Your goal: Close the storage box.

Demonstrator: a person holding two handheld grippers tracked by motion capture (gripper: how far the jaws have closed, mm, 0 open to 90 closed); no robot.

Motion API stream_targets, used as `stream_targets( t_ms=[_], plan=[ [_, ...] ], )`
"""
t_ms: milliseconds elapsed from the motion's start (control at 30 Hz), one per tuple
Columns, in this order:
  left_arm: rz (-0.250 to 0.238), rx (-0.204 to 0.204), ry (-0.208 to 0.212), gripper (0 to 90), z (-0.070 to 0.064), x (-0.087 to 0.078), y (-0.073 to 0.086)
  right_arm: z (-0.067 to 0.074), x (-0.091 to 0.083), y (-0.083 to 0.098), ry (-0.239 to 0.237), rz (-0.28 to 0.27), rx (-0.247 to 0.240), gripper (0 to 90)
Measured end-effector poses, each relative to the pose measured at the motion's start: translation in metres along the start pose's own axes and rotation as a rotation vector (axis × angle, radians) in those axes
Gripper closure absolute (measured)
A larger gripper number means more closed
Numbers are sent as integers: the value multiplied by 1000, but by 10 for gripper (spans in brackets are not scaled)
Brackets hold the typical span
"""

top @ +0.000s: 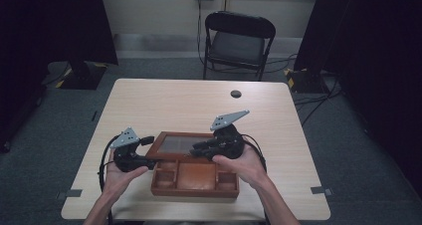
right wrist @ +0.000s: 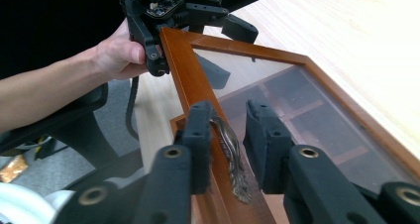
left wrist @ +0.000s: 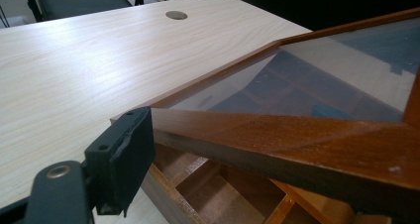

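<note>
**Wooden box, lid half raised, both tongs at the frame**

Grey carpet and dark curtains surround a pale wood-grain surface [top: 199, 105]; a black folding chair [top: 239, 41] stands at its far side, and a small round grommet [top: 236, 93] sits near the far edge.

Wooden box [top: 195, 177] lies at the near edge, centred between the two forearms. Open compartments face up in its near part. Its glass-paned lid [top: 176, 144] is tilted up off the box, hinged along the far side as far as can be told.

Left tongs [top: 144, 150]: at the lid's left corner, jaws spread wide. In the left gripper view one black pad [left wrist: 121, 154] rests just beside the lid's wooden frame [left wrist: 277, 135]; whether it presses on the wood cannot be told. The left hand [top: 119, 177] holds the tool low over the surface.

Right tongs [right wrist: 228, 144]: straddling the near rail of the lid, a small metal clasp [right wrist: 230, 149] between the pads. Left pad touches the rail and clasp; the right pad stands apart, so there is no clamp on it. Gap is moderate.
</note>
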State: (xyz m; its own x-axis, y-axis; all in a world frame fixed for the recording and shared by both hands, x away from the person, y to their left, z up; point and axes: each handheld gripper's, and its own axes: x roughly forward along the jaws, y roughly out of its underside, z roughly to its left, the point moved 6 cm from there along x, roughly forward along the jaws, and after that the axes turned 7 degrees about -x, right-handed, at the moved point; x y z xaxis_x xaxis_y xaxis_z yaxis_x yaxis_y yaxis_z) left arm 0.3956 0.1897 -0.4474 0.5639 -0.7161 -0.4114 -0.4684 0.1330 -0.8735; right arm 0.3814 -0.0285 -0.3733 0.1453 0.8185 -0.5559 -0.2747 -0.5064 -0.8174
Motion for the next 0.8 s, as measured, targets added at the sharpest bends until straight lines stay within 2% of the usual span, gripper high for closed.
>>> stream_targets(
  t_ms=[33, 133, 333, 567, 600, 700, 800],
  plan=[
    [-6, -4, -2, 182, 0, 0, 0, -1, 1, 0, -2, 2, 4, 753],
    [8, 24, -25, 182, 0, 0, 2, -2, 3, 1, -13, 5, 21, 793],
    [16, 17, -13, 180, 0, 1, 5, 0, 6, 5, -27, 25, 24, 788],
    [38, 28, -17, 178, 1, 3, 9, 0, 7, 8, -42, 39, 32, 814],
    [34, 16, -15, 176, 1, 4, 9, 0, 7, 9, -46, 41, 37, 816],
    [37, 12, -8, 173, 1, 4, 10, 0, 8, 10, -45, 39, 33, 817],
    [43, 6, -19, 179, 6, 4, 12, 1, 9, 10, -38, 42, 31, 818]
  ],
)
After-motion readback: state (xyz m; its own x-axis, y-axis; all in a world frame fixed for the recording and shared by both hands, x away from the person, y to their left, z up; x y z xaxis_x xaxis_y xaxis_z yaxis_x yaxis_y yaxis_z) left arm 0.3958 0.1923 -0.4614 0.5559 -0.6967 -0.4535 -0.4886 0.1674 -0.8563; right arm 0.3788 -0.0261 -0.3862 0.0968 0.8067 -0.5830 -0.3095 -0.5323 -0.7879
